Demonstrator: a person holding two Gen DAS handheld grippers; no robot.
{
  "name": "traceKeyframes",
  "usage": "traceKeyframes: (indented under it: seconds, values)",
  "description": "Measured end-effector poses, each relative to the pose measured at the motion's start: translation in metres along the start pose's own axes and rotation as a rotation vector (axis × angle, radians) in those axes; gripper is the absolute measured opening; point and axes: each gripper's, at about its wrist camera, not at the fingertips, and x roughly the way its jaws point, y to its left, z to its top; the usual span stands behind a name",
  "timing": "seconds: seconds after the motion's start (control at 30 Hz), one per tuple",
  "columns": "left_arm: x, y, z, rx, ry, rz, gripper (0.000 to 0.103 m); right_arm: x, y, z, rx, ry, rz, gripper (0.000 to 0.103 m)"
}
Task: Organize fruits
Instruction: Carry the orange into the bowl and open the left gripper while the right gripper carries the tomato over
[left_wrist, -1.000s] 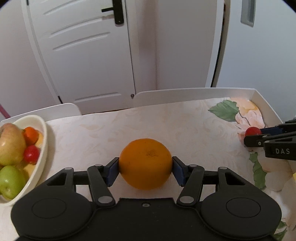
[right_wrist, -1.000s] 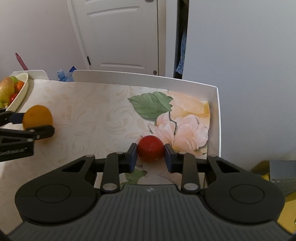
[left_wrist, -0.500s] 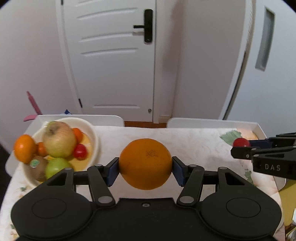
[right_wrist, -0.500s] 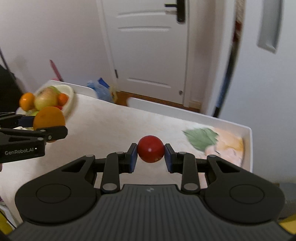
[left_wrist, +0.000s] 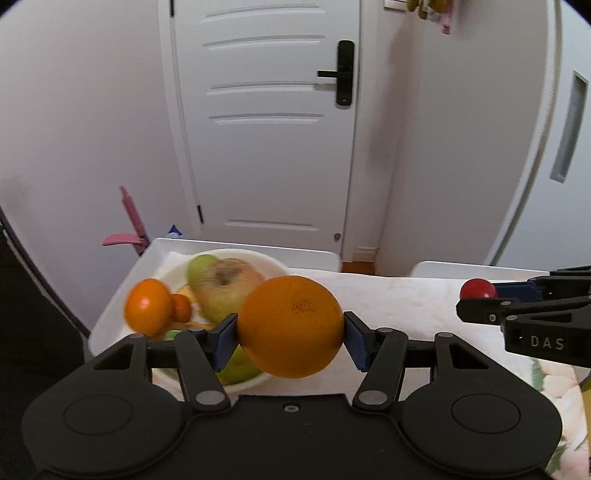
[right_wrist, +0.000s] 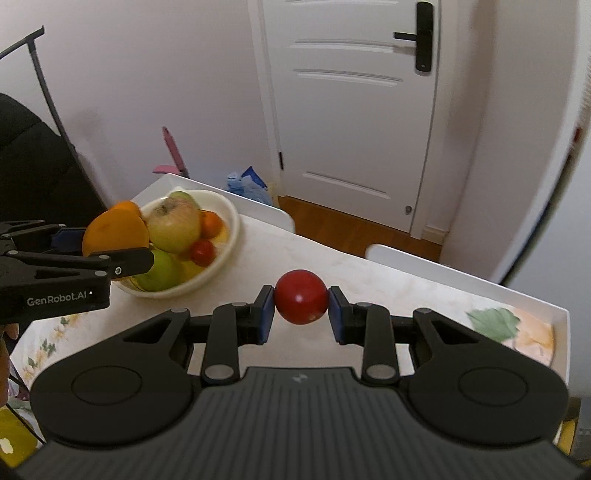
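Note:
My left gripper (left_wrist: 290, 328) is shut on a large orange (left_wrist: 290, 327), held in the air just right of the white fruit bowl (left_wrist: 271, 263). The bowl holds a yellow-red apple (left_wrist: 229, 288), green apples, a mandarin (left_wrist: 148, 310) and small red and orange fruits. My right gripper (right_wrist: 301, 308) is shut on a small red tomato (right_wrist: 301, 302) above the table's middle. In the right wrist view the left gripper (right_wrist: 110, 254) carries the orange (right_wrist: 115, 230) in front of the bowl (right_wrist: 221, 254). At the right edge of the left wrist view, the right gripper (left_wrist: 480, 299) shows the tomato (left_wrist: 477, 288).
The table (right_wrist: 369, 273) has a floral cloth and raised white edges. White chair backs (right_wrist: 406, 258) stand behind it, with a white door (right_wrist: 354, 110) beyond. A dark chair (right_wrist: 33, 162) and a pink object (right_wrist: 171, 151) are at the left.
Both grippers have risen and swung left towards the bowl, each keeping its fruit. The bowl has come from the left edge to just behind the orange.

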Motion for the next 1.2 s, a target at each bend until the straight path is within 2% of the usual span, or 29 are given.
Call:
traceKeyframes:
  seconds: [0.47,0.73,1.07,1.13,1.17,1.2]
  values:
    - [0.029,0.07,0.004,0.048,0.018,0.002,0.064,0.04,0.066,0.023,0.009,0.02,-0.007,0.046]
    - [0.053,0.086,-0.006,0.115,0.024,0.007,0.064,0.062,0.082,0.021,0.032,0.053,-0.031,0.046]
    - [0.069,0.08,-0.015,0.189,-0.008,0.026,0.065,0.075,0.087,0.017,0.048,0.08,-0.054,0.046]
    - [0.069,0.076,-0.017,0.208,-0.027,0.038,0.069,0.076,0.088,0.017,0.048,0.084,-0.052,0.046]
    - [0.068,0.075,-0.017,0.216,-0.037,0.039,0.079,0.077,0.089,0.017,0.047,0.084,-0.051,0.046]
    - [0.067,0.074,-0.018,0.218,-0.044,0.033,0.082,0.079,0.089,0.018,0.047,0.086,-0.05,0.046]
